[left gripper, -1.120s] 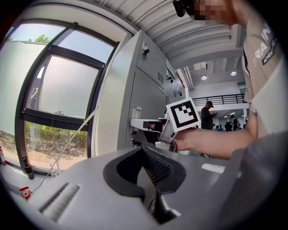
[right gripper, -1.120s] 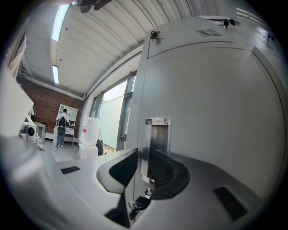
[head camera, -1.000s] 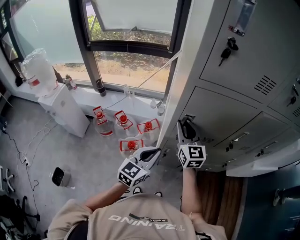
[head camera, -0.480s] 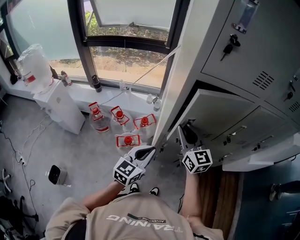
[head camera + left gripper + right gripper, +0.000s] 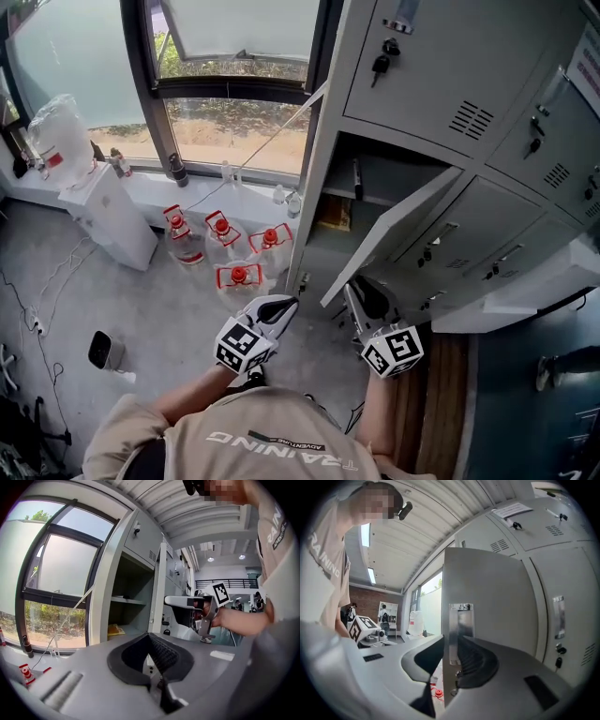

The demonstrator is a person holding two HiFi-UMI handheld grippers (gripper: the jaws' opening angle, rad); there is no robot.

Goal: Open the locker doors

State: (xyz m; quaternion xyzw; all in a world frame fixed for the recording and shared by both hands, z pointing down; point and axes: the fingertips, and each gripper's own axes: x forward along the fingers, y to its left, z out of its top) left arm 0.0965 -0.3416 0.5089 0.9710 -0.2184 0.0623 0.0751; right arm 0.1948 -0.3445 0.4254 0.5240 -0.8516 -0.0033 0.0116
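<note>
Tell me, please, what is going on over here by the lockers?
A person is working on the lockers with a hand-held gripper in each hand. The right gripper is clamped on the edge of a locker door, which stands swung well open and shows the compartment behind it. The left gripper hangs beside it, open and empty. The neighbouring doors look closed.

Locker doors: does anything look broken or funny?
Nothing looks broken or spilled. Only one door sticks out, swung open, with its edge between the right tongs. That fits the job. A key hangs in the lock of the top door.
</note>
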